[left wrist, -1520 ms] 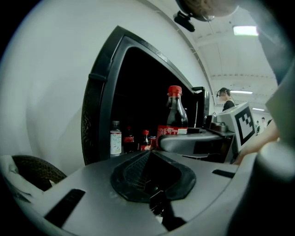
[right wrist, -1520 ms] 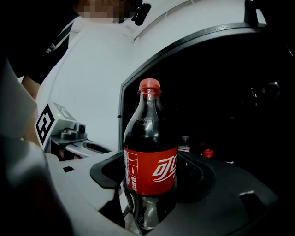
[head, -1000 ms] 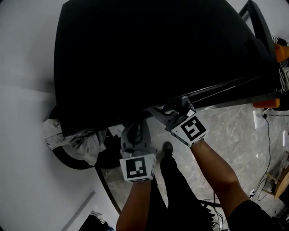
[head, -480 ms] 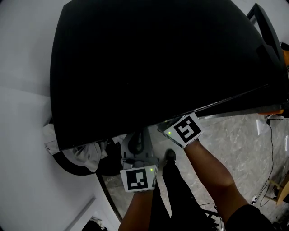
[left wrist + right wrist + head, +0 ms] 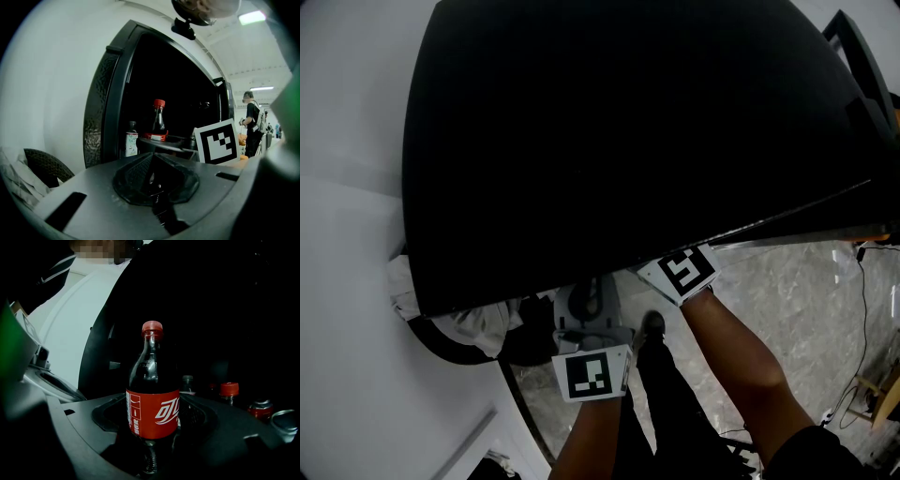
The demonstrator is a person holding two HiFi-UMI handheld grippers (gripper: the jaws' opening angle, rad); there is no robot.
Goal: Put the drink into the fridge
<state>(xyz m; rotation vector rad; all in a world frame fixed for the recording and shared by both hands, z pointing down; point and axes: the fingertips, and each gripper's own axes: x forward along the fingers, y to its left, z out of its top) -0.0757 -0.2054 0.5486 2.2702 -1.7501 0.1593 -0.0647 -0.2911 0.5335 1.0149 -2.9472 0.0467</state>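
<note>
Our right tongs (image 5: 151,442) clamp the cola bottle (image 5: 152,408) at the open fridge (image 5: 628,141). Our left tongs (image 5: 152,177) are together, empty. Next, we judge, it needs a free shelf spot.

Head view: from above, steeply down on fridge (image 5: 609,141) top, mid range. Left gripper view: low, tilted up along own jaws into open fridge, near. Right gripper view: very close, facing dark interior. Shared by both gripper views: cola bottle (image 5: 158,119). Shared by head and left gripper views: marker cube (image 5: 682,272) on right gripper (image 5: 151,430).
</note>
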